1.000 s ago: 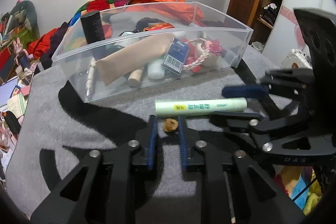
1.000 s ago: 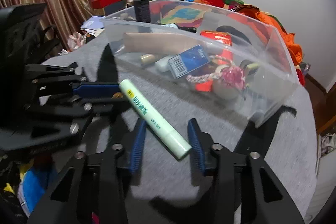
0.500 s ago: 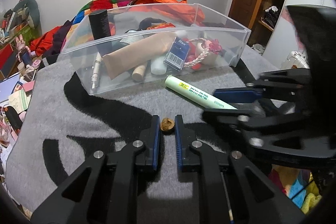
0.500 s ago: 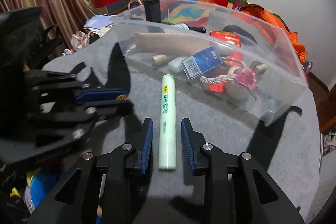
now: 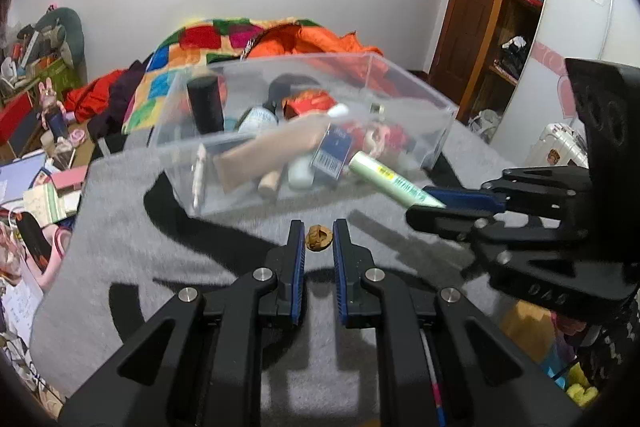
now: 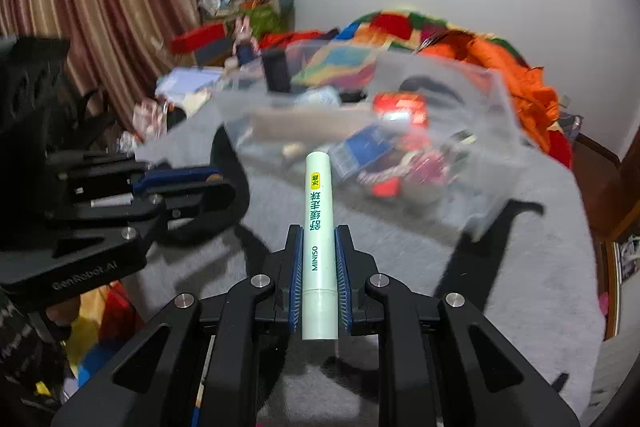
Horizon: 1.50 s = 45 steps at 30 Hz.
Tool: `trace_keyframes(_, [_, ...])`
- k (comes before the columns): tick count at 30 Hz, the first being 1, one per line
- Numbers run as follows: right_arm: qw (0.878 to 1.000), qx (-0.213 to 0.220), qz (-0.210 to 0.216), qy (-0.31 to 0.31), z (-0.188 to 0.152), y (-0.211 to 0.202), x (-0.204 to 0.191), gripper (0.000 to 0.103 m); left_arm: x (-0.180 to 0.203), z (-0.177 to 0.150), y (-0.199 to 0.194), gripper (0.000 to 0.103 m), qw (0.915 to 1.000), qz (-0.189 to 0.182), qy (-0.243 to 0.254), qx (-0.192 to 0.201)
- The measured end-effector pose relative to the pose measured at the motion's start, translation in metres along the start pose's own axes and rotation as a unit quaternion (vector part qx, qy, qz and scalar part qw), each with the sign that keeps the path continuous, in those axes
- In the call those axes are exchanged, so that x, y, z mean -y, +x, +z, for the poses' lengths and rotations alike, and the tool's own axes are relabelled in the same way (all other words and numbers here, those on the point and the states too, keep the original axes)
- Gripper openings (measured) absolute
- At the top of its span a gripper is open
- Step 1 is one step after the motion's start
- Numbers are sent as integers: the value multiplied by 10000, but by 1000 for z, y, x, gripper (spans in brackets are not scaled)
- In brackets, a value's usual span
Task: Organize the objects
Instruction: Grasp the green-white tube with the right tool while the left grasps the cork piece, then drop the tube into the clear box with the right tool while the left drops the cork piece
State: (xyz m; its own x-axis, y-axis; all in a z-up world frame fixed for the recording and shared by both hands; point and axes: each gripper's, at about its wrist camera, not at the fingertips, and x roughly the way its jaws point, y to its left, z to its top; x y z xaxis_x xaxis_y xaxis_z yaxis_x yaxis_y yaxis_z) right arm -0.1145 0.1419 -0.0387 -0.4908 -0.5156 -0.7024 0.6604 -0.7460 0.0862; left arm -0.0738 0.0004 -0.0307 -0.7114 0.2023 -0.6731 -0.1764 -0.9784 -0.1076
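Lifted off the grey blanket since a moment ago, the pale green cylindrical tube [image 6: 320,247] now rides in the right gripper [image 6: 320,251].

Half a second earlier the right gripper's blue pads only flanked the tube as it lay flat; now they are pressed against its sides, and it points forward toward the clear plastic bin [image 5: 400,79] of mixed items. The left gripper [image 5: 319,247] has closed in on the small brown nut-like piece [image 5: 319,237] and pinches it between its tips, raised a little above the grey blanket [image 5: 120,227]. Both loose items are thus in hand, so dropping them into the bin looks like the step ahead.
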Motion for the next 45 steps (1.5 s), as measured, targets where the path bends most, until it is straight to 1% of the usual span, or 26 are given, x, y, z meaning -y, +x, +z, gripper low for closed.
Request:
trace_keyframes(4, [9991, 371, -73, 194, 14, -21, 8, 14, 3, 13, -7, 13, 9999, 14, 39, 167])
trace_keyframes(7, [9974, 572, -129, 410, 24, -30, 16, 14, 4, 23, -8, 13, 9996, 45, 34, 269])
trace_keyframes(10, [9956, 716, -229, 563, 34, -35, 25, 14, 3, 35, -9, 13, 9992, 114, 44, 391])
trace_keyframes(16, [9922, 914, -396, 746, 52, -38, 37, 14, 1, 58, -8, 13, 9983, 131, 36, 568])
trace_keyframes(21, [9900, 1016, -499, 842, 65, -33, 45, 14, -3, 74, 1, 13, 9980, 156, -6, 614])
trace_keyframes(25, [9896, 968, -575, 900, 76, -20, 51, 14, -10, 84, 16, 13, 9984, 128, -118, 531])
trace_keyframes(29, [9902, 814, -639, 936, 84, 0, 57, 14, -16, 91, 36, 13, 9990, 76, -235, 372])
trace_keyframes(36, [9916, 455, -711, 978, 81, 32, 66, 14, -19, 95, 69, 13, 9994, 9, -331, 98])
trace_keyframes(40, [9920, 337, -712, 987, 79, 42, 68, 14, -20, 94, 82, 13, 9994, -50, -351, -46])
trace_keyframes(45, [9934, 232, -717, 866, 78, 48, 65, 14, -20, 90, 89, 13, 9993, -88, -339, -142])
